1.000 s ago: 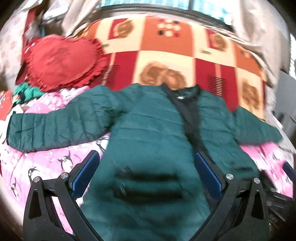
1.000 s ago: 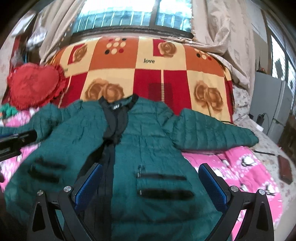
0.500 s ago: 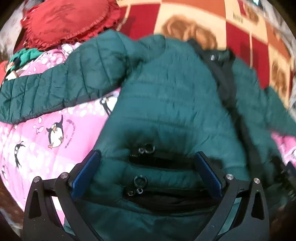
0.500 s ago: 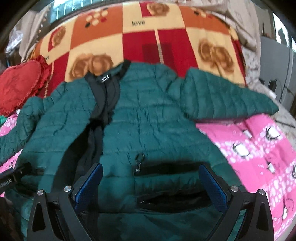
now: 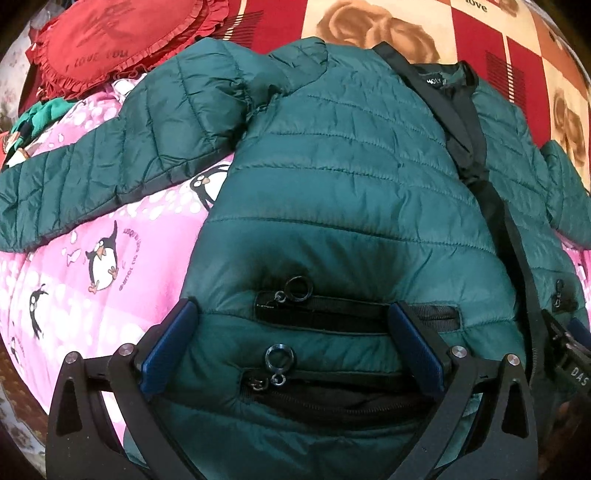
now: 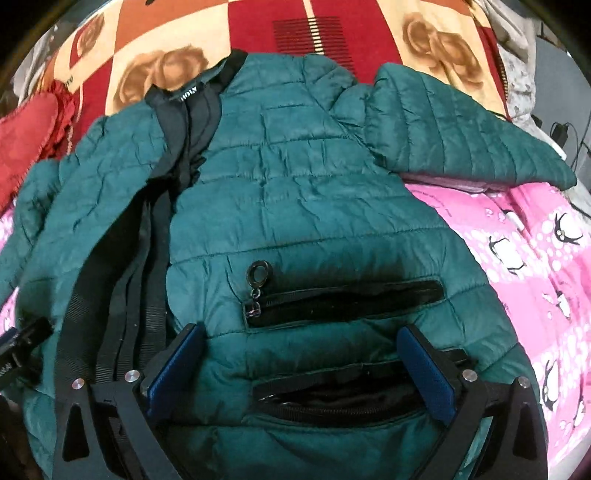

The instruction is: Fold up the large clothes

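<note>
Jacket (image 5: 343, 192) spread flat, front up, across the pink penguin blanket (image 5: 92, 266), and we're right down over its hem. Our left gripper (image 5: 291, 314) stands wide apart, straddling the two zipped pockets (image 5: 332, 314) on that side, gripping nothing. Our right gripper (image 6: 303, 332) is spread just as wide over the other side's pockets (ring pull (image 6: 260, 273) in plain sight), also empty. Further up, black zipper placket (image 6: 147, 236) and collar, sleeves flung outward; beyond, a red heart cushion (image 5: 118, 40) and the checked rose blanket (image 6: 321, 29).
</note>
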Motion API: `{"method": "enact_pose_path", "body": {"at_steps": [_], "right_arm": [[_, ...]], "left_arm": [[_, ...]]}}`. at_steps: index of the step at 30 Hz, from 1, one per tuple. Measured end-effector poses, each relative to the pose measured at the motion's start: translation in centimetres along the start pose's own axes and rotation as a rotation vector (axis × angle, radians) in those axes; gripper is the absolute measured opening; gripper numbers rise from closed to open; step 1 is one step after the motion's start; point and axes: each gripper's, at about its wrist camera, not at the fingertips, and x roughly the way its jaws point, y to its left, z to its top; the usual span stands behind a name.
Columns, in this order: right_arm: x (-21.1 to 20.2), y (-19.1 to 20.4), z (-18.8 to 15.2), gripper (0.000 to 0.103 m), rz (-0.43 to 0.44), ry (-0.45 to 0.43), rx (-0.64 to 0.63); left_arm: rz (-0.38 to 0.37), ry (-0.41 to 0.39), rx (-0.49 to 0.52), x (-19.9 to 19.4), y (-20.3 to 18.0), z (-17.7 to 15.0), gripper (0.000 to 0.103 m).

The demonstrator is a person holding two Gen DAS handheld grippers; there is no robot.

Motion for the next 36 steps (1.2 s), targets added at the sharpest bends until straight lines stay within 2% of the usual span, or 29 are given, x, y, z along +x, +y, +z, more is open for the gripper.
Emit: {"method": "enact_pose_path", "body": {"at_steps": [4,7,9,17,23,29,34,36], "right_arm": [[-0.6,-0.4,0.1,0.103,0.024,-0.016,0.017],[-3.7,-0.8,0.0,0.102,0.057,-0.137,0.046],[-6.5,-0.6,-0.6,0.102,0.071,-0.242,0.032],[-11.4,-0.1,-2.7,0.102,0.104,-0.389,-0.004],[-13.1,-0.9,-4.1,0.102,0.097,-0.423,0.037],[-12.5,-2.4,-4.1,0.102,0.12,-0.388,0.104],[-11.8,-4.0,-4.2,0.102,0.147,-0.356,0.18],[-11.7,-4.2,-4.2,0.102,0.157,-0.352,0.188]], "left_arm": [[-0.065,-0.074,-0.032,-1.8,0.8,-0.2,0.103],[-0.137,-0.161,-0.061,-4.4,1.8,-0.7,0.103],[-0.151,-0.182,-0.075,-5.6,2.3,-1.1,0.102],[-0.146,-0.228,-0.041,-8.5,2.5,-3.0,0.102],[-0.172,-0.237,-0.044,-9.6,1.8,-3.9,0.103],[-0.232,-0.219,-0.07,-10.8,-0.7,-4.7,0.102],[-0.301,-0.246,0.013,-12.1,-5.1,-5.9,0.103],[-0.285,-0.263,0.076,-12.2,-6.7,-6.2,0.103]]}}
